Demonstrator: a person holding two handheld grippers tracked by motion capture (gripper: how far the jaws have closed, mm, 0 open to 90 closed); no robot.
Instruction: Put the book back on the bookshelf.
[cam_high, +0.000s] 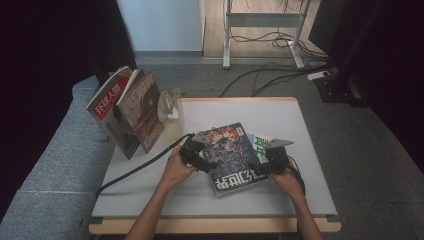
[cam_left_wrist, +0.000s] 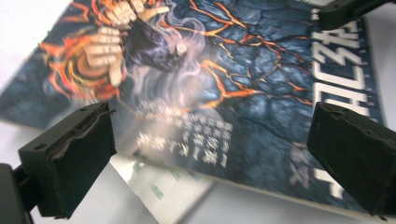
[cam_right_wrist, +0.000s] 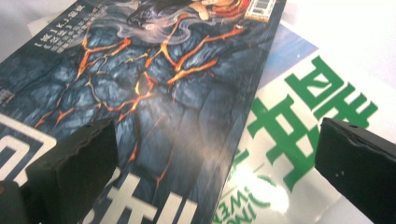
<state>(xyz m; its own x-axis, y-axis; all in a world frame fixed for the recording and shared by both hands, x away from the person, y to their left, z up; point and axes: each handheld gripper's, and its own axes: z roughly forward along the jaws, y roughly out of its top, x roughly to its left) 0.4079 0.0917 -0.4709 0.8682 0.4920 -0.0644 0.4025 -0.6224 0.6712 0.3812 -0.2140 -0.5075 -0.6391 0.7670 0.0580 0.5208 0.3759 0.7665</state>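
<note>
Left claw (cam_high: 196, 156) open, jaws spread wide over the 9 o'clock edge of the dark lava-cover magazine (cam_high: 231, 156), gripping nothing; in the left gripper view the magazine (cam_left_wrist: 224, 88) lies between and beyond the jaws. Right claw (cam_high: 270, 161) also open, jaws apart at the magazine's 3 o'clock edge, one jaw over the dark cover (cam_right_wrist: 154, 93), the other over the white magazine with green lettering (cam_right_wrist: 299, 135) underneath. Dark magazine lies flat at table (cam_high: 300, 130) centre, partly covering the green-lettered one (cam_high: 262, 143). At 10 o'clock, a clear rack (cam_high: 169, 107) at the table's edge holds two magazines upright and leaning: a red-cover one (cam_high: 107, 102) and a brown-cover one (cam_high: 145, 107).
</note>
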